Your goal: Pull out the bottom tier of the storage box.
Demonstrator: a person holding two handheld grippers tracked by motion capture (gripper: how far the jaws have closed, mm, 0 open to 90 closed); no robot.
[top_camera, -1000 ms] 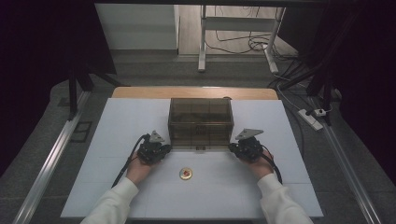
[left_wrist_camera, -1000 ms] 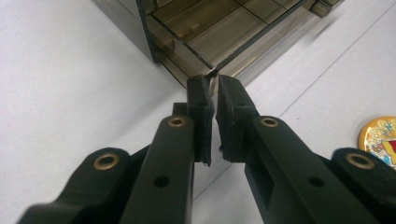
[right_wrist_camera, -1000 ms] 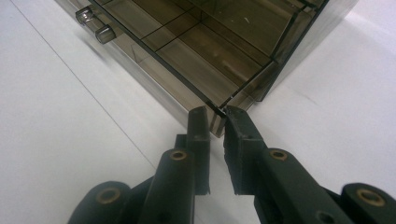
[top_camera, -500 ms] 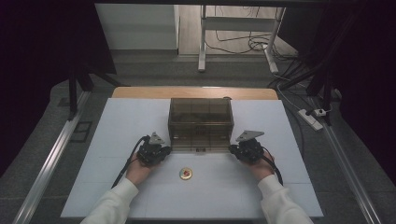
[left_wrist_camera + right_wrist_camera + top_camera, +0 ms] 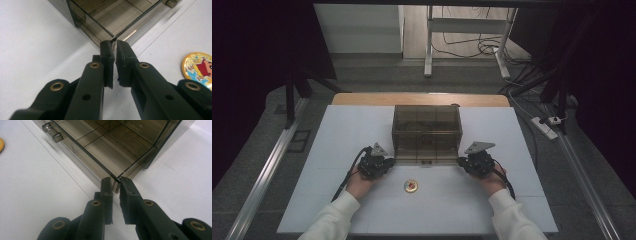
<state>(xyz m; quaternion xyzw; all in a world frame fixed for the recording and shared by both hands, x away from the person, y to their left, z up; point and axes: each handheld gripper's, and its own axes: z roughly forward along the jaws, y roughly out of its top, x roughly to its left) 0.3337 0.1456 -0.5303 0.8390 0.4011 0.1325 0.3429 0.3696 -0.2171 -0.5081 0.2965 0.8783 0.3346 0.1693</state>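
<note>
Left gripper (image 5: pixel 113 45) clenched on lid corner of smoked plastic box (image 5: pixel 427 131) at table (image 5: pixel 337 135) centre. Right gripper (image 5: pixel 115 180) likewise, opposite corner. Round badge (image 5: pixel 411 186) lies near front.

Smoky clear box (image 5: pixel 427 132), upright, perhaps lidded, mid-table

No words, numbers or brand marks can be read anywhere. The round badge (image 5: pixel 198 68) on the desk (image 5: pixel 37 37) carries a cartoon figure, without legible lettering.
</note>
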